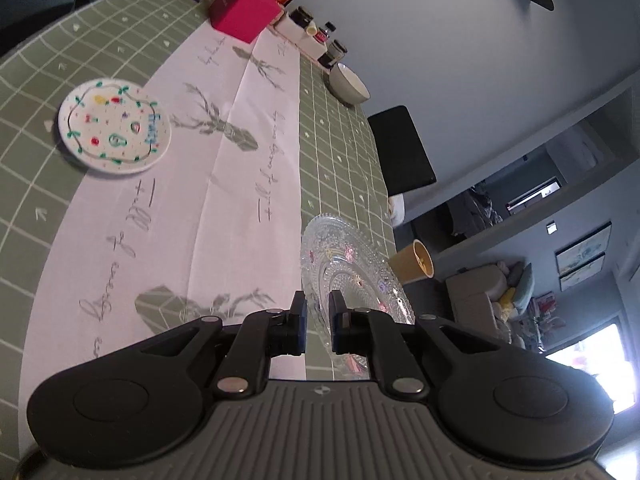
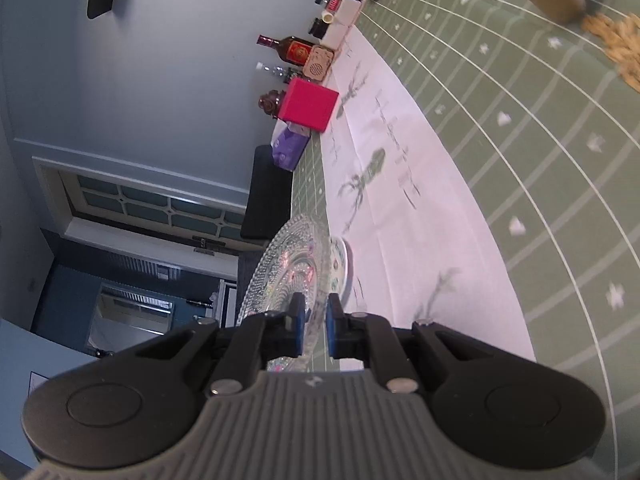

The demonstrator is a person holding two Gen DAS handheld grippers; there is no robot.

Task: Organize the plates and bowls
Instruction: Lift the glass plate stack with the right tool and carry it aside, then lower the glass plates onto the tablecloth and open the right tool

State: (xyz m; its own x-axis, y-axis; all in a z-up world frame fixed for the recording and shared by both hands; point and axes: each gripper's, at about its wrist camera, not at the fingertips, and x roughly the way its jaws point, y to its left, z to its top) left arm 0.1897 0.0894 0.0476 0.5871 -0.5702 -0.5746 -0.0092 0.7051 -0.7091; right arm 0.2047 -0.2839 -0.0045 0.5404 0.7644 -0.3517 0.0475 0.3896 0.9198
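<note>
Glass plate (image 1: 352, 268) held by both grippers at once, likely because one pinch on so wide and slippery a rim would let it tilt: the left gripper (image 1: 318, 320) and right gripper (image 2: 314, 322) each clamp narrow on an edge. It is clear pressed glass, beaded, with small coloured flowers, at lower centre of both views above the counter (image 1: 340, 152). A painted plate (image 1: 114, 126) lies at upper left, a white bowl (image 1: 348, 82) beyond.

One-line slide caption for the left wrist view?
Left gripper clamps the glass plate's rim above the green tablecloth, painted plate lying beyond.
</note>
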